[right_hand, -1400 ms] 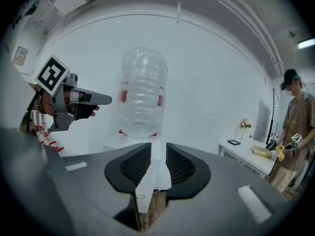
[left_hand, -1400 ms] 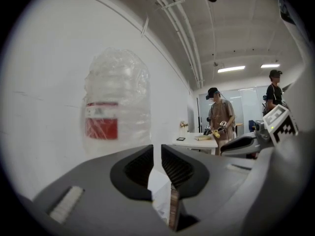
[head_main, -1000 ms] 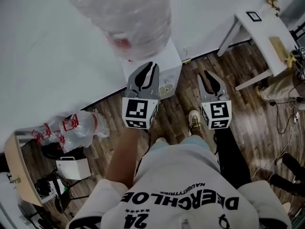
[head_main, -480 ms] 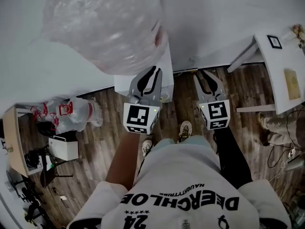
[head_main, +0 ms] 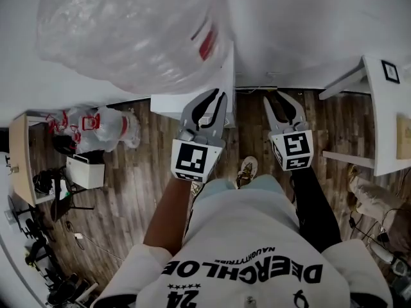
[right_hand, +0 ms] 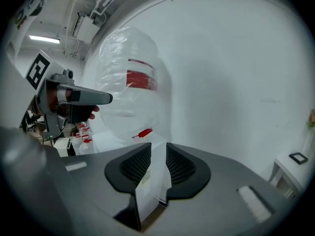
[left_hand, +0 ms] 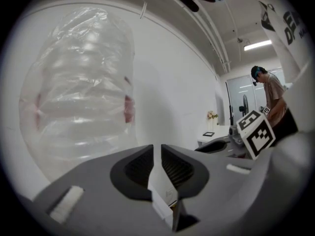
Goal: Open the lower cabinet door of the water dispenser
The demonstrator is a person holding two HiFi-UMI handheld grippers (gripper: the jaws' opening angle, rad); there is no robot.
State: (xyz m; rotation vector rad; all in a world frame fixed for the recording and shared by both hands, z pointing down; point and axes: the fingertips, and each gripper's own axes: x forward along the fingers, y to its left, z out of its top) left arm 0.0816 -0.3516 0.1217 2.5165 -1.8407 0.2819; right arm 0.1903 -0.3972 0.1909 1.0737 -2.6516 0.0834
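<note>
two hand-held grippers, left [head_main: 215, 99] and right [head_main: 277, 101], are held side by side over the wood floor [head_main: 138, 185]. each has its jaws a narrow slit apart, with nothing between them. just beyond stands one water dispenser [head_main: 167, 106]. its single wrapped bottle [head_main: 128, 31] hides most of it, and the lower cabinet door is unseen. a few spare bottles [head_main: 103, 124] lie left, too bunched to count. one desk [head_main: 385, 120] stands right.

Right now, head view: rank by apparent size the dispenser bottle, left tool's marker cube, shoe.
1. dispenser bottle: largest, though it is near the camera.
2. left tool's marker cube.
3. shoe: smallest, but farthest away.
</note>
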